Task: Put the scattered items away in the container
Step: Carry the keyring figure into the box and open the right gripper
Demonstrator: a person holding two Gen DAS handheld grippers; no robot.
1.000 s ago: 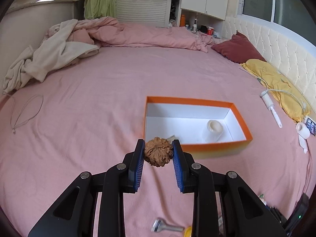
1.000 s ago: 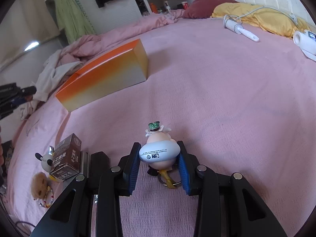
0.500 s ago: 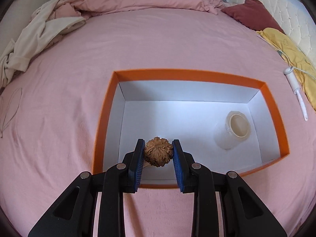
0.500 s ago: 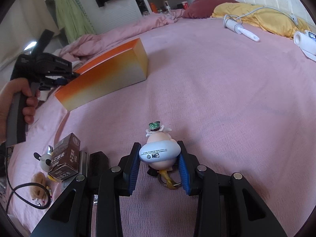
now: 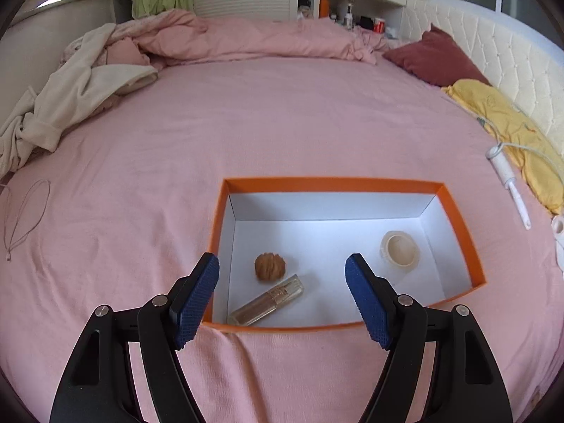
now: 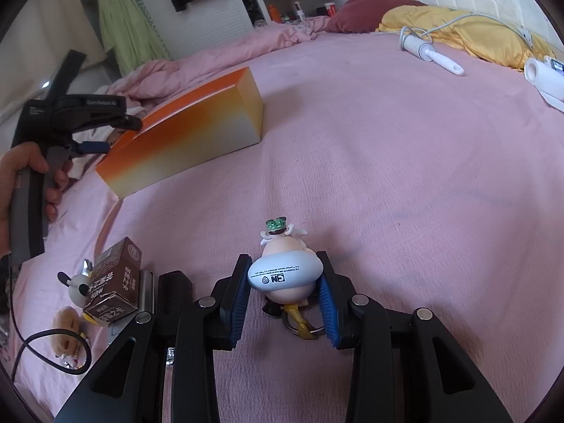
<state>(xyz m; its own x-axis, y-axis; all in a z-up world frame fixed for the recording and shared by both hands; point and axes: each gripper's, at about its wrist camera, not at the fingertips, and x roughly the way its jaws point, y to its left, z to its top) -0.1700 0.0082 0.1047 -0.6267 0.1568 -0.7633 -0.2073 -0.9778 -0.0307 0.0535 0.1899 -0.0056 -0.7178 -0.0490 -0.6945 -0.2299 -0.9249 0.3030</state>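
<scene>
Nearest us, our right hand-held gripper (image 6: 284, 292) is clamped on the pig figurine (image 6: 284, 269), which sits low over the bed (image 6: 387, 176) with its key ring dangling underneath. The round belly is slick, so we judge it could twist or squirt out of the pads on the carry, and the ring could snag the sheet. Just left, the brown carton (image 6: 114, 282) and small toys are crowded together and may be knocked when we reach for them. Our left hand-held gripper (image 5: 282, 282) is opening over the box (image 5: 458, 218), with nothing between its pads. The walnut (image 5: 269, 266) lies inside by the glass tube (image 5: 268, 305), the tape roll (image 5: 400, 252) further right. Pulling back low could catch the near wall and shove the box.
</scene>
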